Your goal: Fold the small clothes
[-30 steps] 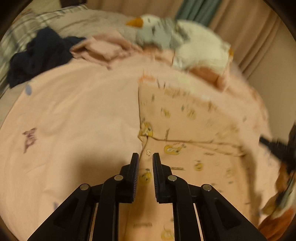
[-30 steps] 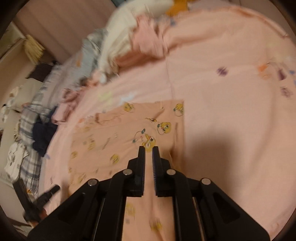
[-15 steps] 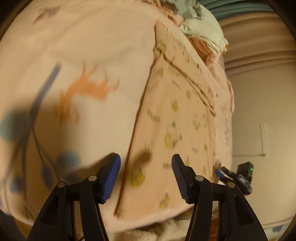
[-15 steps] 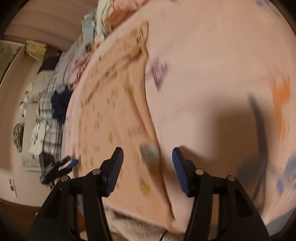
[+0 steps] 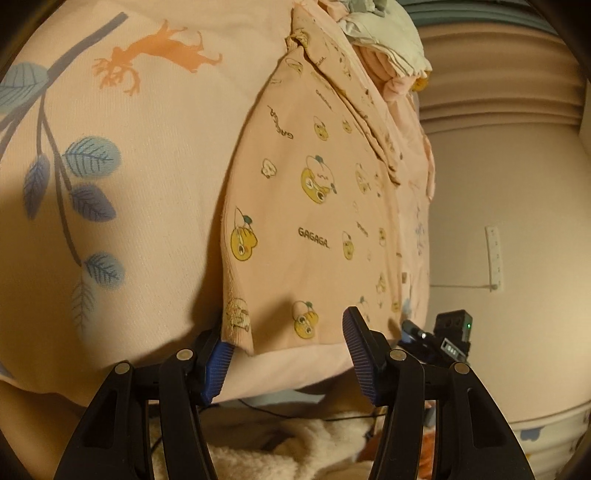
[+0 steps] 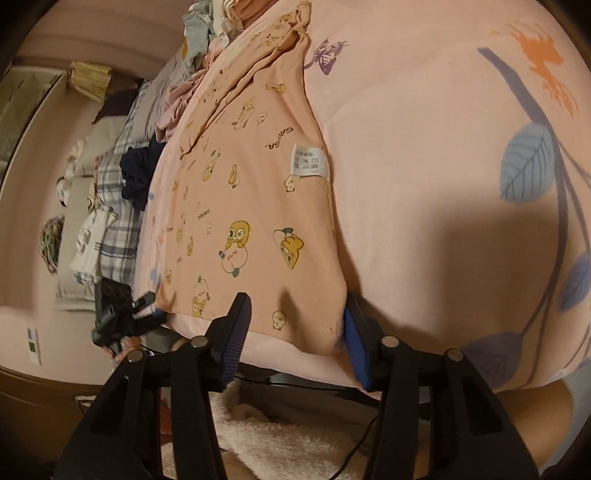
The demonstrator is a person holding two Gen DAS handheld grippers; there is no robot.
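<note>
**Straddling the hem corners of the printed garment**

Looking along our left gripper (image 5: 286, 354), we see its jaws standing about half open at the near edge of the bed. The peach garment (image 5: 317, 206) with yellow cartoon bears and "GAGAGA" lettering lies flat on the pink bedspread (image 5: 147, 184), running from 6 o'clock away toward 12 o'clock. Its near-left hem corner drapes over the tip of the left blue pad (image 5: 218, 363), at about 7 o'clock in that view; the right pad stands clear at 5 o'clock, touching no cloth that we can see. Nothing is pinched.

Our right gripper (image 6: 293, 332) has jaws somewhat apart, having just been closing, with the garment's other hem corner (image 6: 325, 332) hanging between them. The right-hand pad sits just beside that corner's edge; the left-hand pad rests over the hem. We cannot tell whether either pad presses on the fabric. A white care label (image 6: 309, 161) shows on the garment's edge toward 12 o'clock from that gripper.

Each view shows the other gripper at the far corner of the hem: at 4 o'clock in the left view, at 8 o'clock in the right. A heap of other clothes (image 5: 384, 33) lies beyond the garment's far end, near 1 o'clock. A fluffy cream rug (image 6: 295, 443) lies below the bed edge at 6 o'clock.
</note>
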